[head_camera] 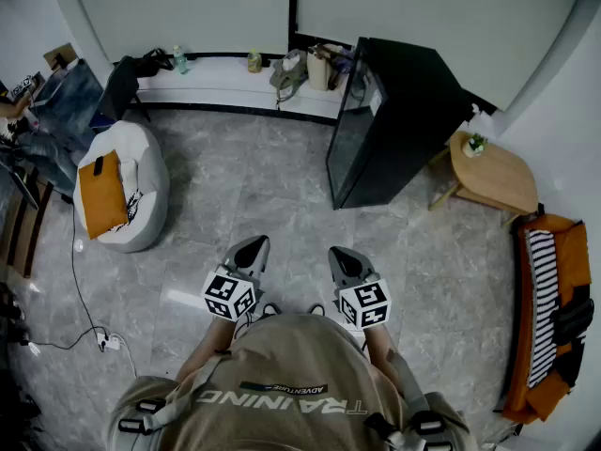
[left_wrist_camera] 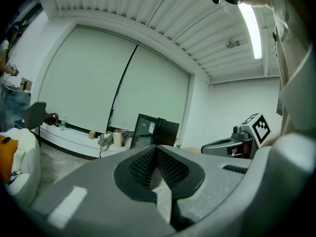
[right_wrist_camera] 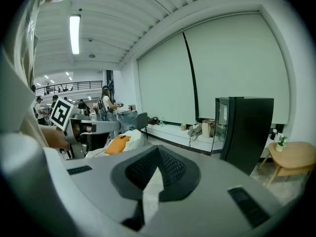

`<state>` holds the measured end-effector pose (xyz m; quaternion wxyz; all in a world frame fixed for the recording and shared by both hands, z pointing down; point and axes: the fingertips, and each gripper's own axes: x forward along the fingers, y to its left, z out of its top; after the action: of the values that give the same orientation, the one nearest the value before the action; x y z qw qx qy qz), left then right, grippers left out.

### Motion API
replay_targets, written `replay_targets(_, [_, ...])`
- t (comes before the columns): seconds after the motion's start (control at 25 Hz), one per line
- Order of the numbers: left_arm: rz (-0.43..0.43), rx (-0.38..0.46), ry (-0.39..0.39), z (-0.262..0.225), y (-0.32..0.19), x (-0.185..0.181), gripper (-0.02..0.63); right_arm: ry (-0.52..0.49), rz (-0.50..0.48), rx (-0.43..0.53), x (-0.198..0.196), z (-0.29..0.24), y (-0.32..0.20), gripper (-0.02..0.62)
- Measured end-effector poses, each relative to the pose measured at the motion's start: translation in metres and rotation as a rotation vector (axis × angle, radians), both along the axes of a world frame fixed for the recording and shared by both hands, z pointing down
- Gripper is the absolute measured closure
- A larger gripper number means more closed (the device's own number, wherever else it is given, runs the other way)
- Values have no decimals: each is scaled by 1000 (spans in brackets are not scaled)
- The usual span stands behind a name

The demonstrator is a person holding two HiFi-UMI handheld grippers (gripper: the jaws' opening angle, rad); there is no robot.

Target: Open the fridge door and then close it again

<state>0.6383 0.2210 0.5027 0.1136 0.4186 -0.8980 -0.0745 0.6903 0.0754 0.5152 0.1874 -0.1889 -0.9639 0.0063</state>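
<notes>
1. A person is holding two grey two-jaw tools side by side, the left tool (head_camera: 254, 247) and the right tool (head_camera: 340, 256). Both are sitting closed and empty, jaws pressed together.
2. One tall black fridge (head_camera: 404, 120) is standing well ahead and to the right, its glass front facing the open floor.
3. Bare grey stone floor (head_camera: 272, 205) is lying open between tools and fridge. One white beanbag (head_camera: 141, 186) is bordering it at left, and one round wooden desk (head_camera: 493, 172) is standing just beside the fridge at right.
</notes>
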Motion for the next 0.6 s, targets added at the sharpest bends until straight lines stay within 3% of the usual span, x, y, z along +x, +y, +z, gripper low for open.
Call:
replay_targets(0.16, [13,-27,10,10,14,-15,609,17,11,7,-12,7,16,600])
replay_targets(0.4, [64,-29,7,14,26,-40,609,27,56,-58,-38,10,30,600])
replay_targets(0.6, [33,-28,52,31,43,-57,609,58,48,-24,-50,17,38,600])
